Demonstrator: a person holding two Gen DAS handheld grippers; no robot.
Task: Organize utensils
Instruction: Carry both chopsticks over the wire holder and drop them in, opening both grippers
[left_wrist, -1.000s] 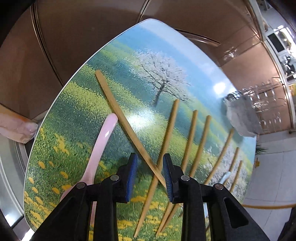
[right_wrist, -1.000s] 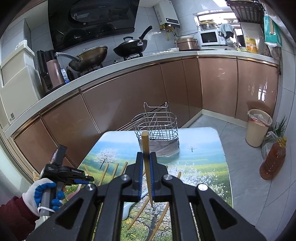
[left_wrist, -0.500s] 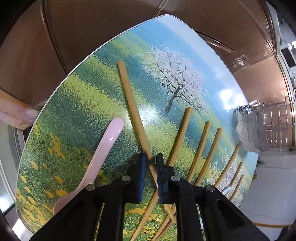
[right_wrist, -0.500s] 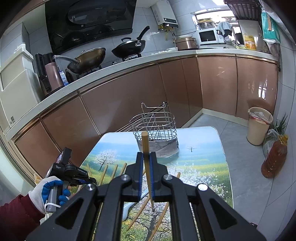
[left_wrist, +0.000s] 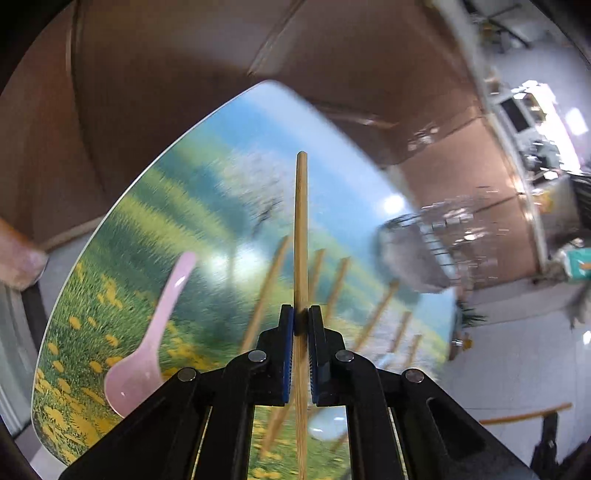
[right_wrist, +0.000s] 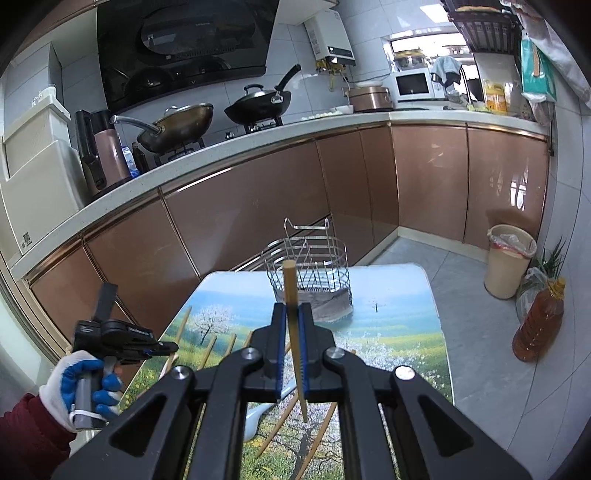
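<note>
Left gripper (left_wrist: 301, 325): jaws closing on a bamboo chopstick (left_wrist: 301, 236), pinching it above the landscape-print counter (left_wrist: 155, 236); the stick runs straight out along the jaws. Right gripper (right_wrist: 291, 317): jaws pressed together on a second chopstick (right_wrist: 293, 332), held near-upright. More chopsticks (right_wrist: 208, 349) and a pink spoon (left_wrist: 155, 332) lie flat on the counter. Wire utensil basket (right_wrist: 314, 273) stands at the far end. Left-wrist view is blurred.

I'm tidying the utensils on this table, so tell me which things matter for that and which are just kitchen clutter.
Part of the job:
chopstick in the left tool
chopstick in the right tool
loose chopsticks
pink spoon
wire utensil basket

Just lying about:
woks
bin
oil bottle
</note>
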